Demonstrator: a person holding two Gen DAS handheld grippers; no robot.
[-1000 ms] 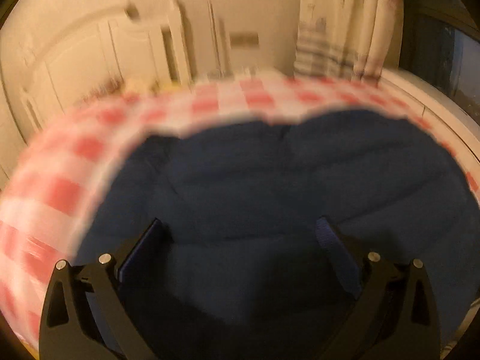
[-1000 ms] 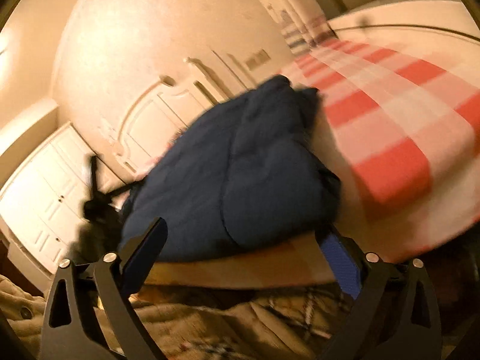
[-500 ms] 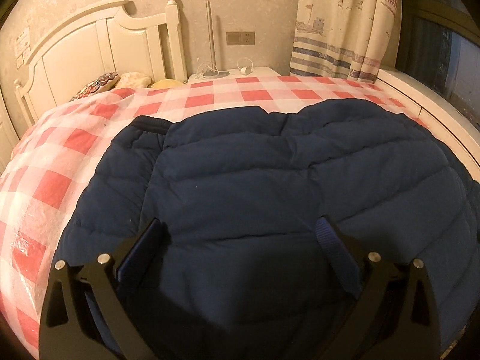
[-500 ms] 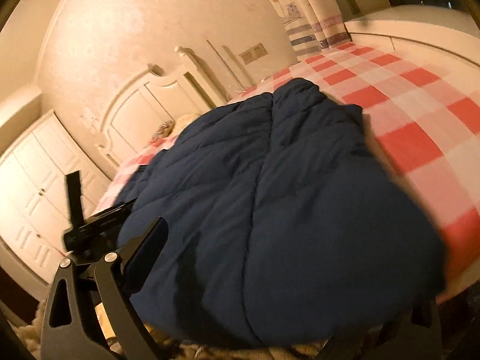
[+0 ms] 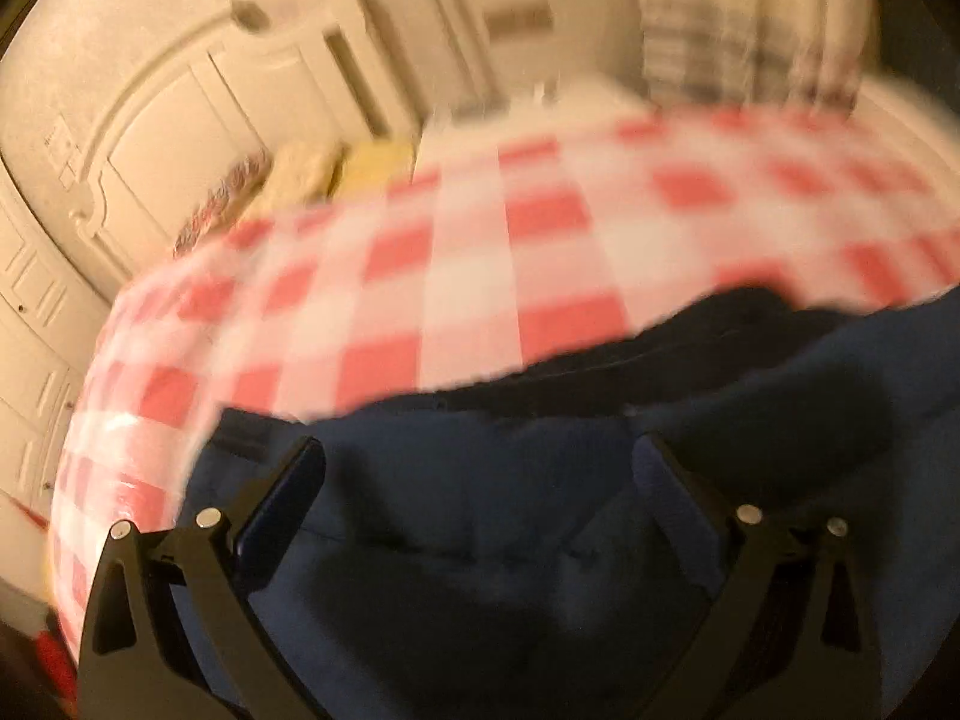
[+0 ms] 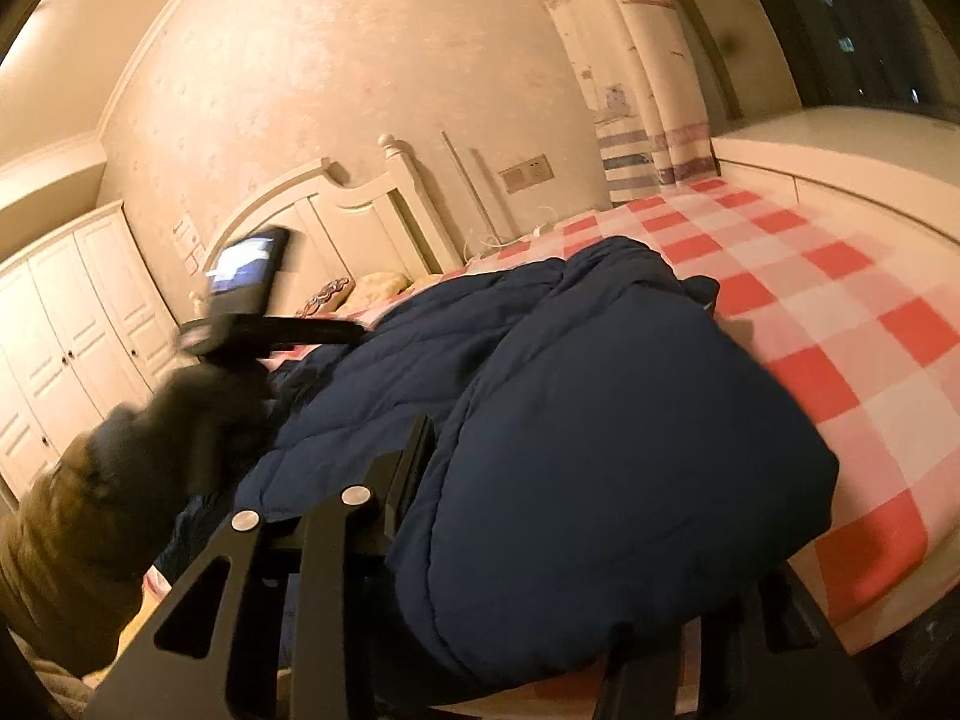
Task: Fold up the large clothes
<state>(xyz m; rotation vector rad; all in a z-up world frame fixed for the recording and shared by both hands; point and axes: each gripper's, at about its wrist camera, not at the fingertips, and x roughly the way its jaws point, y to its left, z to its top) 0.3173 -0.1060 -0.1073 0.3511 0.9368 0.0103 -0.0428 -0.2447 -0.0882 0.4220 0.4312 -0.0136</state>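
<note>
A puffy navy jacket (image 5: 510,540) lies on the bed's red-and-white checked cover (image 5: 480,276). In the blurred left wrist view my left gripper (image 5: 480,468) hangs open just above the jacket's left part, nothing between its fingers. In the right wrist view the jacket (image 6: 600,390) bulges at the bed's near edge. My right gripper (image 6: 480,444) is closing its jaws on that near fold. Its left finger (image 6: 414,468) presses the fabric and the jacket hides the right finger. A gloved hand (image 6: 180,420) holds the left gripper over the jacket's far left side.
A white headboard (image 6: 360,210) with pillows (image 6: 372,288) stands at the bed's far end. White wardrobe doors (image 6: 72,312) are on the left, a curtain (image 6: 636,90) and a window ledge (image 6: 840,138) on the right. Checked cover (image 6: 840,300) lies bare right of the jacket.
The left wrist view has swung left, so the jacket now fills only its lower right. The right gripper's jaws have closed in on the jacket's near fold. The gloved hand has risen at the left.
</note>
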